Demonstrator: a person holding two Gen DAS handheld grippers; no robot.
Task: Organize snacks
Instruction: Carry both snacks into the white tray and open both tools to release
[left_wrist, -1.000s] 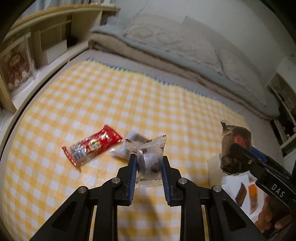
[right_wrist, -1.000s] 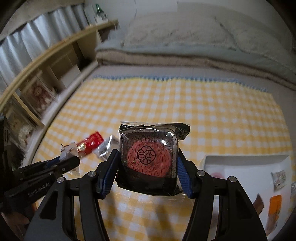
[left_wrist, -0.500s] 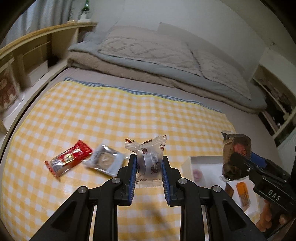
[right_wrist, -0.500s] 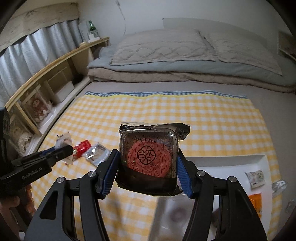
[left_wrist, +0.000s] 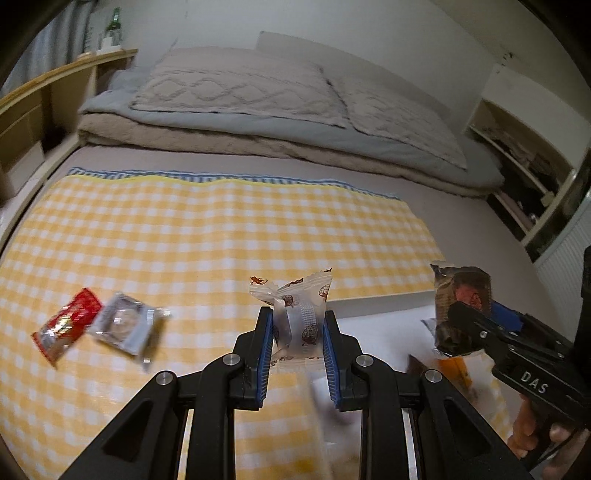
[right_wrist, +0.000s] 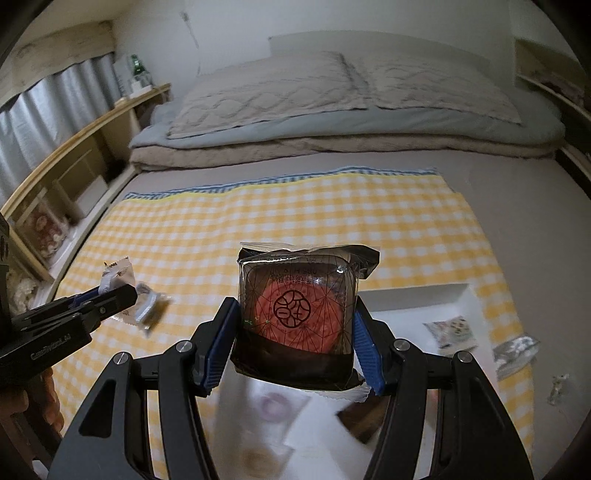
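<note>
Yellow-and-white checked cloth (right_wrist: 295, 221) lies under both your hands. Your left gripper (left_wrist: 297, 334) has its jaws closed on a small white crinkled snack packet (left_wrist: 301, 310); your right gripper (right_wrist: 295, 328) clamps a dark square packet with an orange round cake (right_wrist: 299, 306) above the white rectangular tray (right_wrist: 436, 299).

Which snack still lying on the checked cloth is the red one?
The red packet, farthest left on the cloth; the silvery-clear packet lies beside it, and the other loose snacks are held in grippers.

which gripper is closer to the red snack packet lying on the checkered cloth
Left. The left gripper is nearer the red snack packet; the right gripper is farther off over the white tray.
</note>
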